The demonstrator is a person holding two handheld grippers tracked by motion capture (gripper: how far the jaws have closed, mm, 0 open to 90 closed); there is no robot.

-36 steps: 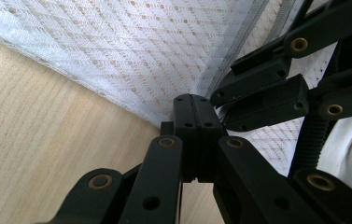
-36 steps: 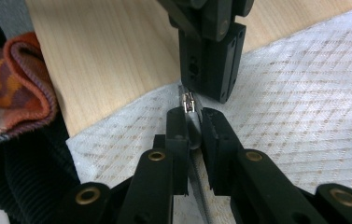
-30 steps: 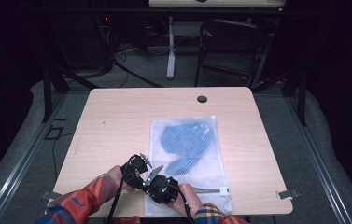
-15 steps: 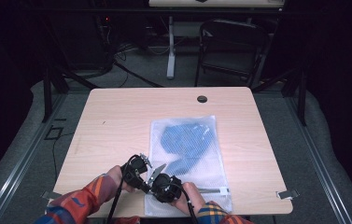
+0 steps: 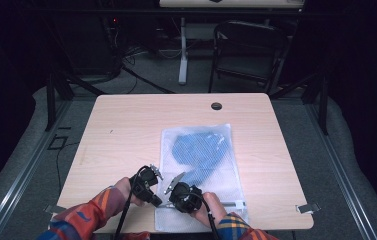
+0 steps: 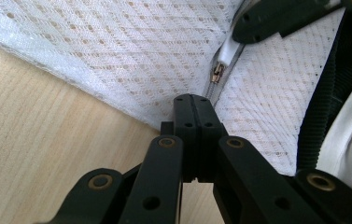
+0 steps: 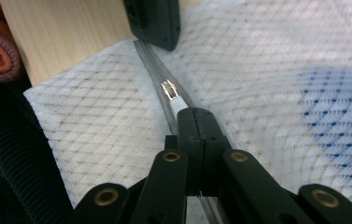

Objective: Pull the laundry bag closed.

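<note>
Both jaws shut on mesh bag (image 5: pixel 201 165) zipper (image 7: pixel 170 89), near edge.

White mesh laundry bag (image 5: pixel 201 165) lies flat on the bench (image 5: pixel 126 130), right of centre, long axis running away from the person, near end close to the front edge. Fabric is fine netting with a diamond weave; wood grain shows through it. Inside, a blue garment (image 5: pixel 198 152) sits crumpled in the far half, visible through the mesh.

Zipper (image 7: pixel 157 70) runs across the near end of the bag. Its slider (image 7: pixel 169 88) is small and brass-coloured, with a white pull tab (image 6: pixel 229 49) attached. Slider sits close to the bag's left corner. Bag edge near that corner lies on bare wood.
</note>
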